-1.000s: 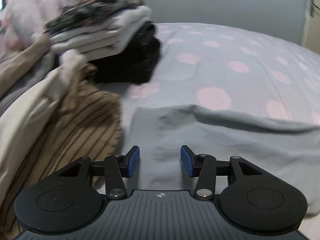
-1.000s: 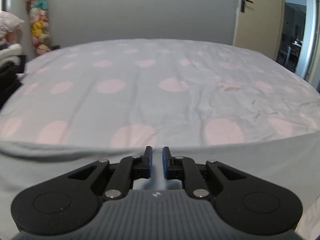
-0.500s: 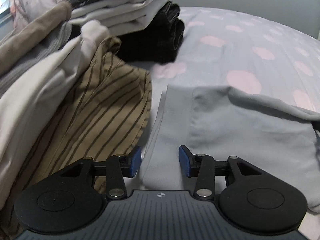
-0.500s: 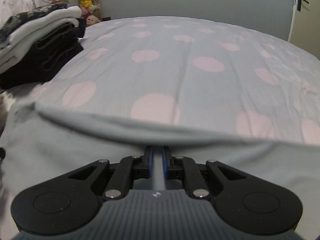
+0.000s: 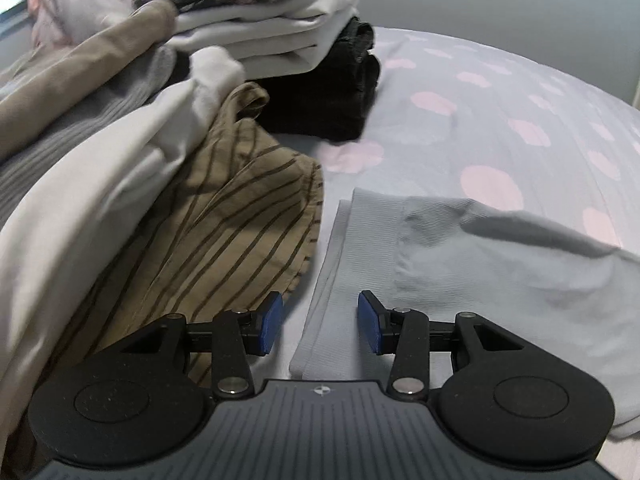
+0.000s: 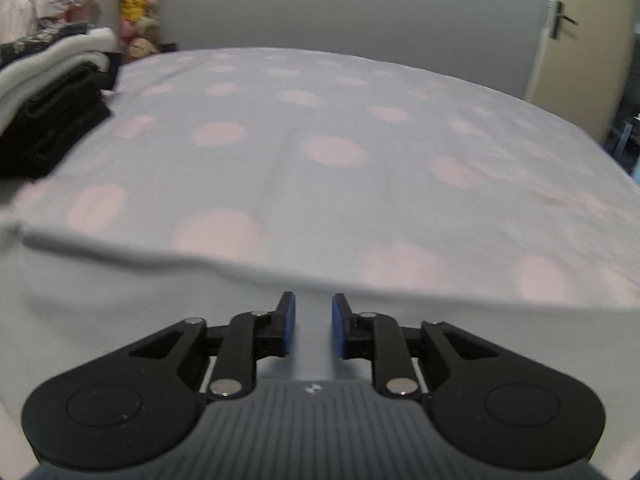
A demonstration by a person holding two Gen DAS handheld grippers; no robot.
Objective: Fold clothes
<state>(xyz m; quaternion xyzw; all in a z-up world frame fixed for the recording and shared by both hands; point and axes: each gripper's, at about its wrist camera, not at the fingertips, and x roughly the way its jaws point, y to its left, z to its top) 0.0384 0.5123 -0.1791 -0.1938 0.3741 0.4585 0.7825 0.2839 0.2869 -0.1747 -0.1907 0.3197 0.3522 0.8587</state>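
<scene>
A pale grey ribbed garment (image 5: pixel 480 280) lies folded on the dotted bedspread (image 5: pixel 500 120), one layer doubled over another. My left gripper (image 5: pixel 320 322) hovers open just above its left edge, nothing pinched between the blue pads. In the right wrist view the same garment (image 6: pixel 160 300) spreads across the foreground with a raised fold along its far edge. My right gripper (image 6: pixel 313 326) sits low over it. Its jaws are opening, and the cloth shows in the gap without the pads pressing on it.
A tan striped garment (image 5: pixel 224 232) and loose white and beige clothes pile up at the left. Behind them stands a folded stack (image 5: pixel 280 40) on black items (image 5: pixel 332 96), also seen as the stack (image 6: pixel 48 92). Far off stand plush toys (image 6: pixel 140 20) and a door (image 6: pixel 580 40).
The right gripper's pads, earlier pinched on the grey cloth, have parted. The garment's raised edge has come down into a fold. The left gripper shifted to the garment's left edge, staying open.
</scene>
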